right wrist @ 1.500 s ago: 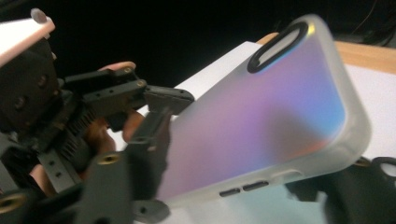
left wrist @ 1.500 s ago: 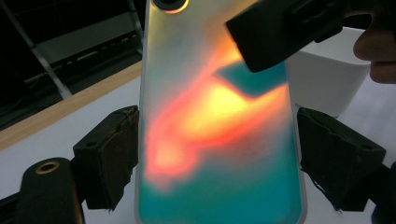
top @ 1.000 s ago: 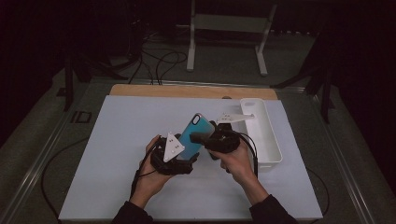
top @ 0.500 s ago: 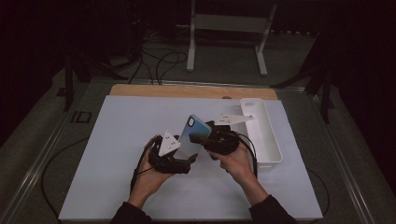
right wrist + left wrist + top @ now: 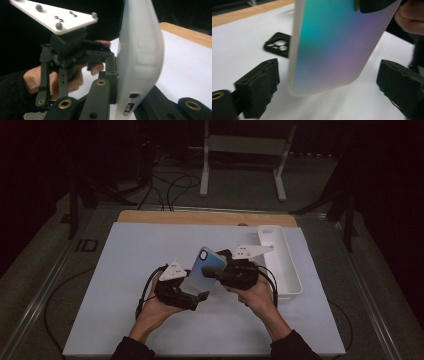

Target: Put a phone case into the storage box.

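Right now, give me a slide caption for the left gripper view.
Iridescent phone case hangs between the left gripper's open jaws, which have just been opening, above the white table.

The phone case [image 5: 329, 47] is blurred, its top cut off.

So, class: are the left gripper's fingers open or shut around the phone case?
Open. The left gripper has just been opening; its fingers stand clear of the phone case.
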The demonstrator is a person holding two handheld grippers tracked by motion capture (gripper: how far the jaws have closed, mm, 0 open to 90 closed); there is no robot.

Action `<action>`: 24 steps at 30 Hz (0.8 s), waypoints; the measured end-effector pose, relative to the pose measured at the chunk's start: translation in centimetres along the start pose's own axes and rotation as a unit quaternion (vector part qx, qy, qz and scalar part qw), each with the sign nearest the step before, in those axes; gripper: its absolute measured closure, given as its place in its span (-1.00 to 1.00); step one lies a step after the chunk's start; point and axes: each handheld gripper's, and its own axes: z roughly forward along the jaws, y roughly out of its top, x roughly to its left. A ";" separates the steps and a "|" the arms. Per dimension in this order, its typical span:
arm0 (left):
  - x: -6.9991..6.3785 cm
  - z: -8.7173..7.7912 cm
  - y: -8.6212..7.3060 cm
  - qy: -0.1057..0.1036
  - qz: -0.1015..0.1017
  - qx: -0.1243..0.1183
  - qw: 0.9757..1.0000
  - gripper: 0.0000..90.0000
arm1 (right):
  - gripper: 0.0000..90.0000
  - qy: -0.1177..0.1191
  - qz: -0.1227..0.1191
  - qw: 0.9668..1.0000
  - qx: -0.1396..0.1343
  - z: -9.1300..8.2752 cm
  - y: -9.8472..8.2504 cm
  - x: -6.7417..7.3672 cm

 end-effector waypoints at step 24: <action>-0.2 0.0 -0.8 -0.043 0.034 0.008 0.998 0.21 | 0.71 0.038 -0.028 0.999 0.012 0.2 -0.2 -0.3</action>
